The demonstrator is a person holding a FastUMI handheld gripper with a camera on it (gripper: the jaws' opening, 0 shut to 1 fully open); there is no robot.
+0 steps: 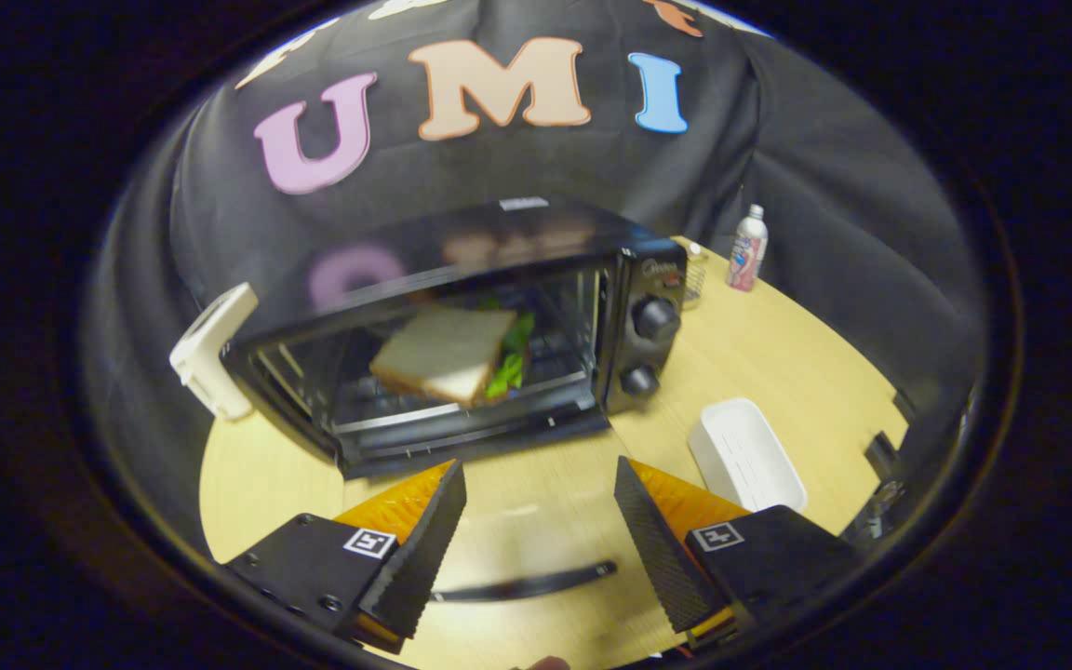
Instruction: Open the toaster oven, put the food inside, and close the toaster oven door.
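Gripper view: tool [541,484] wide open, empty, before toaster oven [462,326].

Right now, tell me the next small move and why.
Probably dip the gripper under the dark bar, likely the door handle, and start lifting the door shut. The sandwich already sits on the rack inside the oven, the front is open, and the fingers are open and empty with the bar between them.
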